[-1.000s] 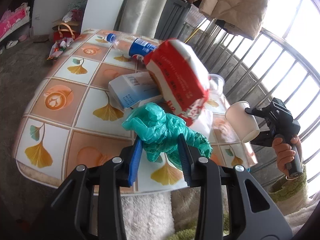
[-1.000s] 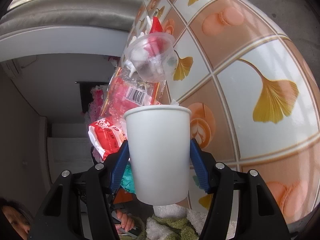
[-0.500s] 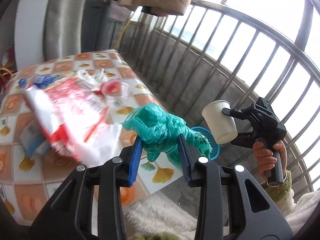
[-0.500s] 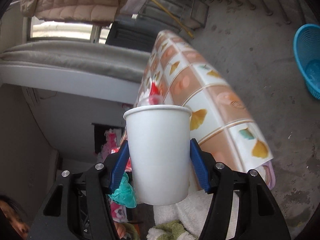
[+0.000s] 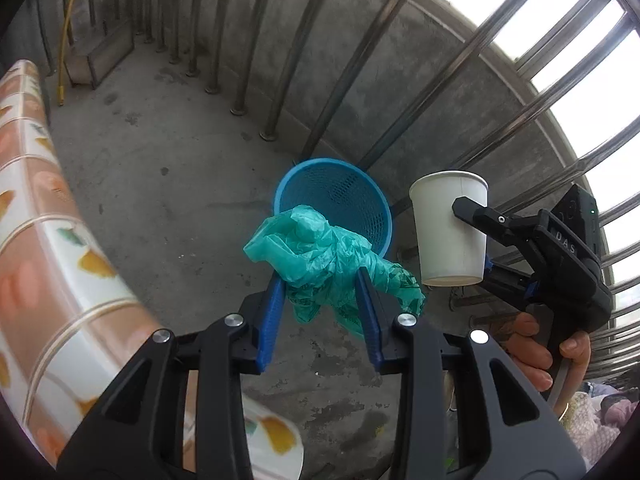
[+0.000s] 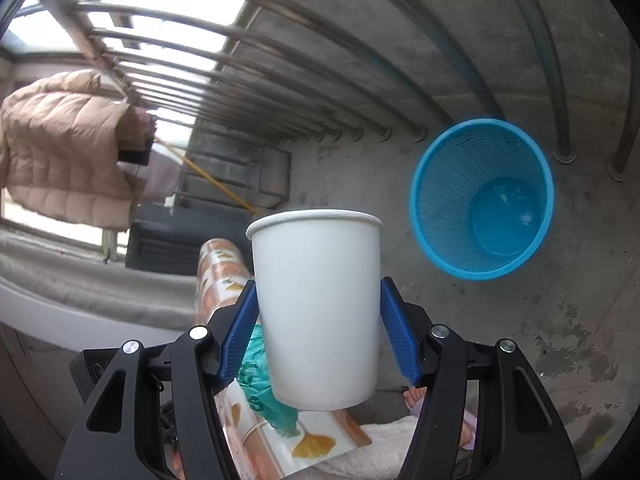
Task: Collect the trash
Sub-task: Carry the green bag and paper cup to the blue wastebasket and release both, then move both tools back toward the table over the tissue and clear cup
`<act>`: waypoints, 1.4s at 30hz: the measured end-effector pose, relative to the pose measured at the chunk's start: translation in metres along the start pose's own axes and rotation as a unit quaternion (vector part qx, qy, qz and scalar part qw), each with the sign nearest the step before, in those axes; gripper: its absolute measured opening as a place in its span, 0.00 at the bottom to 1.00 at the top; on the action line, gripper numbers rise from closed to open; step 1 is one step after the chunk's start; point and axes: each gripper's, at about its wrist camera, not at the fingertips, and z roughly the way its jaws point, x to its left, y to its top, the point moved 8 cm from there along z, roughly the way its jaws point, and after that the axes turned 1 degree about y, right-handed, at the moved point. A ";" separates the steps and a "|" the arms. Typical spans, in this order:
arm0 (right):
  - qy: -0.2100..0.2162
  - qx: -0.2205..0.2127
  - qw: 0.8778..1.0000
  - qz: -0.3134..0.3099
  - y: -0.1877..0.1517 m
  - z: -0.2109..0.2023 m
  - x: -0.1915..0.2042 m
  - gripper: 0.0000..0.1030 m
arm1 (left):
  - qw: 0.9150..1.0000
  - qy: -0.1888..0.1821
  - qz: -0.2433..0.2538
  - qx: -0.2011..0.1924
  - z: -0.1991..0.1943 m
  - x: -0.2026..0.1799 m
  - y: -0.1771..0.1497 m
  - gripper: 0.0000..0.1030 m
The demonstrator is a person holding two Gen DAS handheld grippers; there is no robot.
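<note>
On a concrete balcony, the left gripper (image 5: 322,300) pinches a crumpled green plastic bag (image 5: 324,258) between its blue pads, the bunched film spilling out over both fingers; the clamp on its middle looks meant to keep the loose plastic from unfurling in transit; the right gripper (image 6: 318,332) presses its jaws against the sides of a white paper cup (image 6: 316,304), held upright by its lower half, apparently so the light wall does not buckle; a blue mesh wastebasket (image 6: 440,240) stands open and seemingly empty on the floor beside the steel railing (image 5: 360,52), ahead of and below both tools; the tiled-pattern tablecloth (image 5: 48,248) sits off to the side; both pieces of trash hang in the air, not yet over the basket's mouth.
</note>
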 end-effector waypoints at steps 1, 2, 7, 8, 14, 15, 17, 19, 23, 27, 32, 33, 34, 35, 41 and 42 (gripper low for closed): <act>-0.010 -0.004 1.000 0.006 0.012 0.007 -0.010 0.58 | 1.000 0.003 0.001 0.011 0.021 -0.003 0.010 0.32; -0.023 -0.007 1.000 0.012 0.023 0.015 -0.021 0.58 | 1.000 0.006 0.007 0.022 0.041 -0.007 0.019 0.33; -0.080 -0.015 0.996 0.028 0.071 0.048 -0.067 0.60 | 0.999 0.015 0.002 0.041 0.119 -0.016 0.056 0.34; -0.090 -0.016 0.996 0.023 0.081 0.055 -0.075 0.70 | 0.999 0.015 -0.002 0.037 0.129 -0.020 0.063 0.38; -0.202 -0.012 0.979 -0.006 0.108 0.081 -0.115 0.83 | 0.999 0.017 -0.007 0.030 0.152 -0.035 0.071 0.62; -0.204 -0.015 0.979 -0.014 0.110 0.081 -0.115 0.83 | 1.000 0.012 -0.005 0.024 0.147 -0.036 0.071 0.65; -0.208 -0.024 0.977 -0.032 0.110 0.076 -0.114 0.83 | 1.000 0.006 0.006 0.010 0.135 -0.040 0.071 0.68; -0.209 -0.040 0.976 -0.049 0.108 0.069 -0.109 0.83 | 1.000 0.009 0.013 -0.008 0.117 -0.039 0.068 0.69; -0.219 -0.066 0.969 -0.093 0.092 0.046 -0.090 0.84 | 0.999 -0.005 0.008 -0.043 0.078 -0.039 0.068 0.71; -0.243 -0.105 0.952 -0.152 0.075 0.018 -0.046 0.90 | 0.996 -0.013 0.002 -0.091 0.025 -0.036 0.059 0.77; -0.258 -0.158 0.922 -0.243 0.050 -0.003 0.032 0.94 | 0.990 -0.030 -0.021 -0.138 -0.058 -0.019 0.034 0.78; -0.254 -0.164 0.916 -0.263 0.042 -0.006 0.049 0.94 | 0.989 -0.029 -0.026 -0.146 -0.077 -0.013 0.026 0.78; -0.249 -0.167 0.912 -0.281 0.035 -0.009 0.064 0.94 | 0.987 -0.028 -0.029 -0.153 -0.092 -0.007 0.019 0.78; -0.237 -0.170 0.908 -0.301 0.025 -0.011 0.081 0.94 | 0.986 -0.025 -0.033 -0.164 -0.111 0.000 0.009 0.80; -0.124 -0.134 0.912 -0.366 -0.045 -0.014 0.163 0.94 | 0.966 0.031 -0.057 -0.252 -0.222 0.055 -0.056 0.84; -0.105 -0.121 0.915 -0.371 -0.058 -0.013 0.175 0.94 | 0.962 0.041 -0.061 -0.263 -0.237 0.064 -0.070 0.84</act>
